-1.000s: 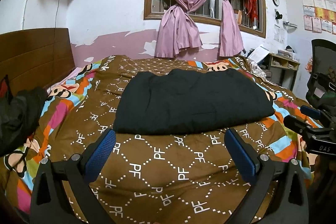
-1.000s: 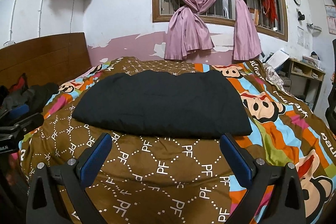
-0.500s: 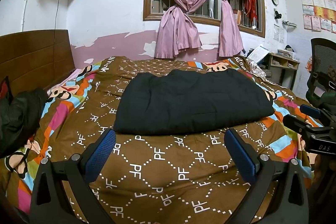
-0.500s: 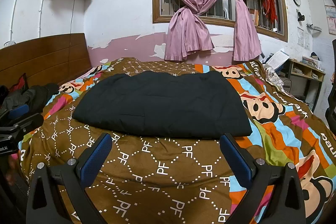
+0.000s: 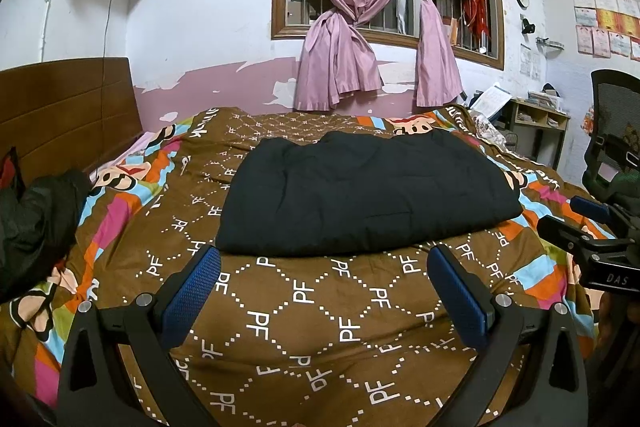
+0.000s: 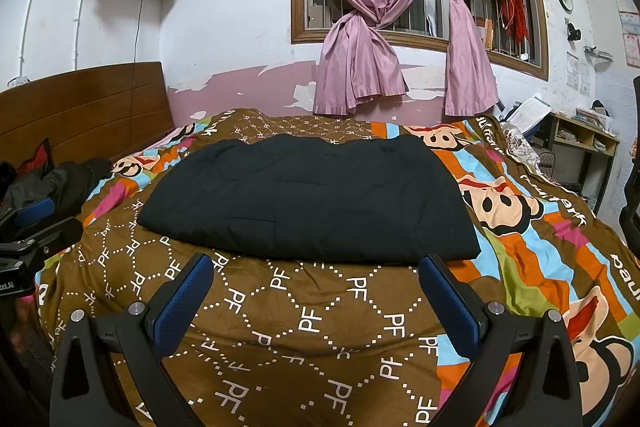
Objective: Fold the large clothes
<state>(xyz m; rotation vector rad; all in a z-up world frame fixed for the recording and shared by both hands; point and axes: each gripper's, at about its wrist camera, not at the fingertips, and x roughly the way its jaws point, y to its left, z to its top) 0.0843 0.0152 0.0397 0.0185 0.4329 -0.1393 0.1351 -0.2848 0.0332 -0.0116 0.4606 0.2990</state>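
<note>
Lay folded into a flat rectangle in the middle of the bed (image 5: 304, 311): black garment (image 5: 368, 191) (image 6: 312, 199), on brown "PF" bedspread. Hovered just short of its near edge, apart from it: left gripper (image 5: 324, 287), spread wide, holding nothing. Same for right gripper (image 6: 316, 287), spread wide, nothing between blue pads (image 6: 182, 301), aimed at near edge of garment, no contact. Seen at left side of bed near headboard (image 6: 84, 107): dark clothes heap (image 5: 36, 219). Behind bed: pink curtains (image 5: 348, 39), tied, over window.
</note>
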